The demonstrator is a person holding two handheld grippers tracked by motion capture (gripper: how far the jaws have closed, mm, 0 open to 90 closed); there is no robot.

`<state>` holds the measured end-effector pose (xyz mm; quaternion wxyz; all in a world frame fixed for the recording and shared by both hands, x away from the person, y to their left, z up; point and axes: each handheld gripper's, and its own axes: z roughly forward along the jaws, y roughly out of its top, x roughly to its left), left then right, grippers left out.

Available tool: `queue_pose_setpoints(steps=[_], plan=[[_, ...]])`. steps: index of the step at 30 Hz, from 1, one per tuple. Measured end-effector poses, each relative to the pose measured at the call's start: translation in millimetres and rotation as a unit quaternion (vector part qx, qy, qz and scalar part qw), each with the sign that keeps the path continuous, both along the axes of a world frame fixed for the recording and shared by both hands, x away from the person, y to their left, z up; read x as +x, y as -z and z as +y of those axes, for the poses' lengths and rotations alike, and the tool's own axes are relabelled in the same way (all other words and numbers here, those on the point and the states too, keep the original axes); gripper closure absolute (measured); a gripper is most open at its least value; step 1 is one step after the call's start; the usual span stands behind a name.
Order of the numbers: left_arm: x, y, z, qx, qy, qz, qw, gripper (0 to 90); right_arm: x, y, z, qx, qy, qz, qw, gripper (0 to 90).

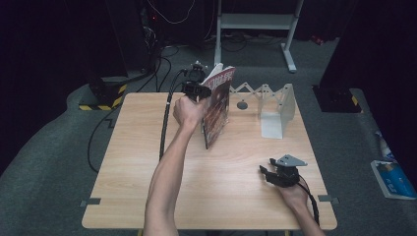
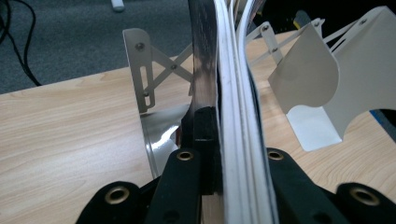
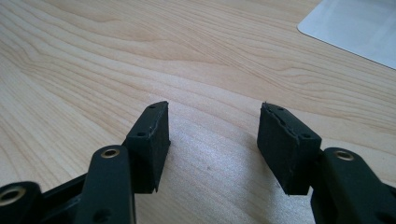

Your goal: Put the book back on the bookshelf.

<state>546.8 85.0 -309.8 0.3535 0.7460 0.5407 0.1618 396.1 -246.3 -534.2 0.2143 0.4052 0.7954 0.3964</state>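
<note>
Left gripper [image 1: 198, 90] clamped on upright magazine [image 1: 218, 105] at table's [image 1: 147, 162] twelve o'clock. Right gripper [image 1: 271, 173] released, resting at four o'clock, holding nothing.

The book [image 1: 217, 109] has a dark red cover with white lettering and white page edges. The rack [image 1: 275, 105] beside it is off-white; the table [image 1: 147, 162] is pale woodgrain.

A: We've got matte black jaws [image 3: 215, 144] with brass-ringed screw holes and blocky rubber pads [image 3: 150, 140].

B: Yep, plus our right gripper [image 1: 268, 172] has that grey three-cornered plate, and black cables trail off both. Bare forearms, no sleeves.
</note>
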Motion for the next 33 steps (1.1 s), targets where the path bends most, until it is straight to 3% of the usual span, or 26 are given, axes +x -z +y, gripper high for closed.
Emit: queue_pose_setpoints(steps=[5, 15, 24, 33], plan=[[-0.3, 1.4, 0.0, -0.001, -0.008, -0.017, 0.9998, 83.9, -0.1, 0.0, 0.0, 0.000, 0.000, 0.000, 1.0000, 43.8], [-2.2, 13.5, 3.4, -0.029, -0.032, -0.049, 0.9979, 83.8, -0.2, 0.1, 0.1, 0.001, 0.000, 0.000, 1.0000, 43.8], [-2.5, 21.1, 3.2, -0.044, -0.044, -0.068, 0.9958, 83.8, -0.1, 0.2, 0.1, 0.001, 0.000, 0.000, 1.0000, 43.7], [-0.9, 24.1, -1.1, -0.044, -0.047, -0.079, 0.9948, 83.8, -0.1, 0.2, 0.1, 0.001, 0.000, 0.000, 1.0000, 43.8]])
